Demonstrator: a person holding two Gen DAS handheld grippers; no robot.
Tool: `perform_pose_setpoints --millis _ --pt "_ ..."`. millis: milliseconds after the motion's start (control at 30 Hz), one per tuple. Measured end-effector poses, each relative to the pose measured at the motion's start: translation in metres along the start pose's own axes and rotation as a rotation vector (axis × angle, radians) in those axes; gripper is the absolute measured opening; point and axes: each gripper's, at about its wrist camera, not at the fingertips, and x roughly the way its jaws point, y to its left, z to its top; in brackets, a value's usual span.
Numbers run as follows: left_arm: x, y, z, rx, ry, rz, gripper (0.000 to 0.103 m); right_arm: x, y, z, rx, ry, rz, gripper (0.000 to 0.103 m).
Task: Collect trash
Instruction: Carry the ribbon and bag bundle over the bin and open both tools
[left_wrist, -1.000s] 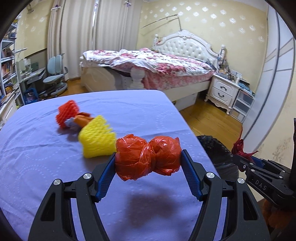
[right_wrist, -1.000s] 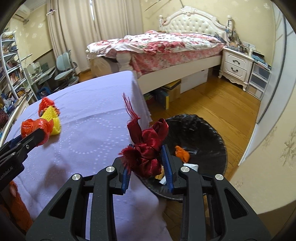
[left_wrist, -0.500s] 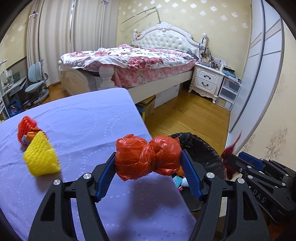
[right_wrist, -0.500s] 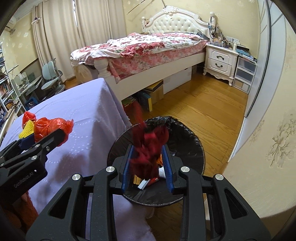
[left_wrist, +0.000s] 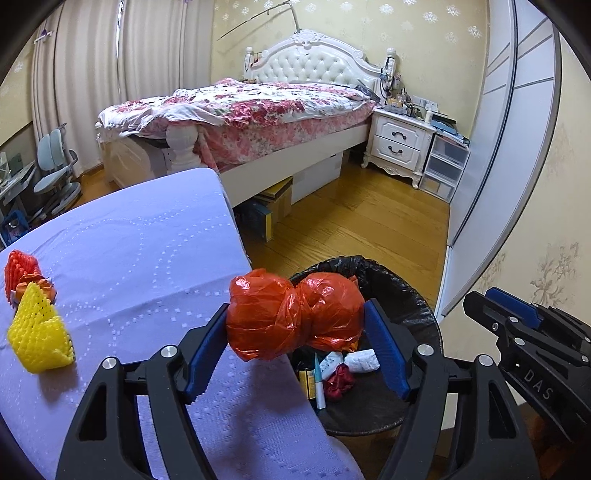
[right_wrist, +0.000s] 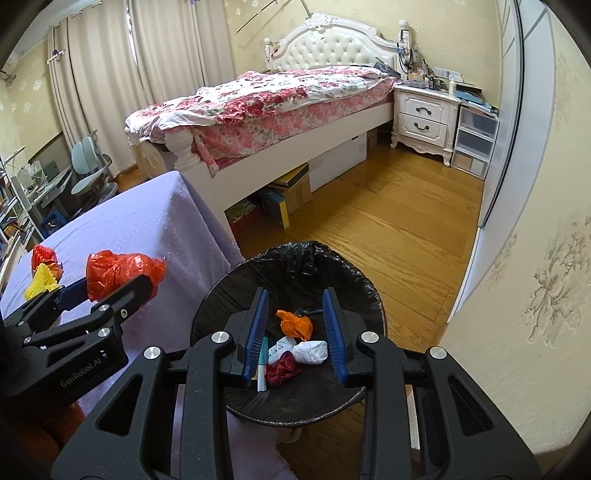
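The left hand-held gripper (left_wrist: 297, 343) has the red bag (left_wrist: 293, 314) between its blue pads, jaws opening, at the table (left_wrist: 147, 240) edge beside the bin (left_wrist: 413, 302). The right hand-held gripper (right_wrist: 295, 332) hangs over the bin, jaws narrow with nothing between them. In the bin lie a dark red bow (right_wrist: 281, 373), orange scrap (right_wrist: 294, 324) and white wad (right_wrist: 312, 350). Yellow net (left_wrist: 38, 338) and red net (left_wrist: 20, 266) lie on the table.

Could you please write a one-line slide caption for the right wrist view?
Empty right gripper above the black-lined bin, dark red bow lying inside.
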Motion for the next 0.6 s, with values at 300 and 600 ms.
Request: perform_pose_setpoints --millis 300,600 --pt "0.001 -0.006 -0.001 0.010 -0.008 0.022 0.080 0.003 -0.012 -0.002 0.036 0.003 -0.022 0.046" --pt "-0.022 0.005 0.001 0.017 -0.058 0.066 0.080 0.002 -0.009 -0.003 0.036 -0.002 -0.019 0.059"
